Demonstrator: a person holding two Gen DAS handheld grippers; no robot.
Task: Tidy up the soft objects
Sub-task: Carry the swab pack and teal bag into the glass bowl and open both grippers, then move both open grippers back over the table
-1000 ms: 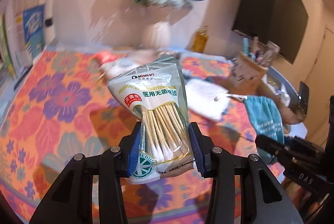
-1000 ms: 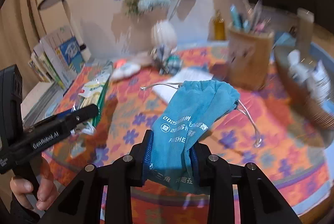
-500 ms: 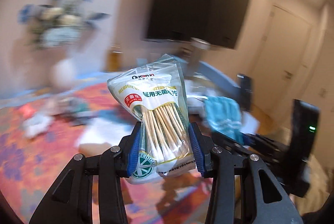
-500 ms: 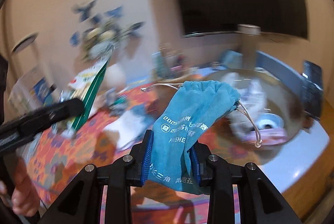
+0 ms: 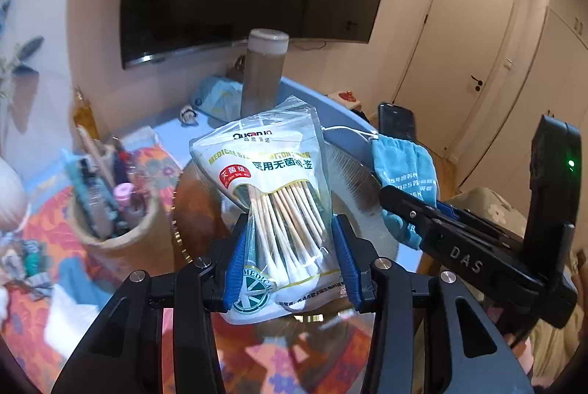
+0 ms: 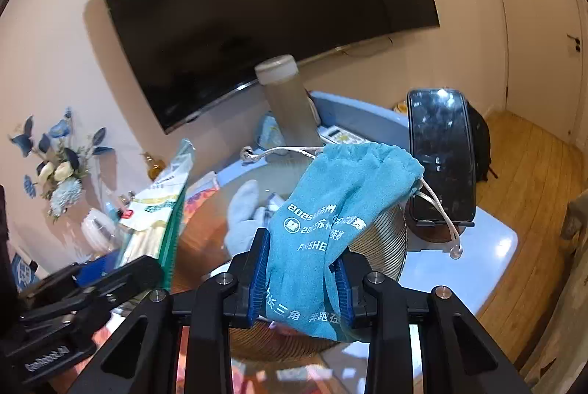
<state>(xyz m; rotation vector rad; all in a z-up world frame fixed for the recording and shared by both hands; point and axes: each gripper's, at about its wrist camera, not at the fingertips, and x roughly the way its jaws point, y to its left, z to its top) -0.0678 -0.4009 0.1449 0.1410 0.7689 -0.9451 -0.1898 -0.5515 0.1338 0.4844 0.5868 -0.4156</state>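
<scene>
Blue-padded claws [image 5: 290, 265] clamping swab packet [image 5: 272, 195], pouch [image 6: 330, 221].

wrist views, close, shared basket [image 5: 352, 173]

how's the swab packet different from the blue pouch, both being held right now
The swab packet is clear and white plastic showing wooden-stemmed cotton swabs; the blue pouch is opaque teal cloth with white print. The packet stands fairly stiff and upright in the left hand-held gripper; the pouch droops sideways from the right hand-held gripper, its drawstring dangling. Both are pinched near their lower ends.
</scene>
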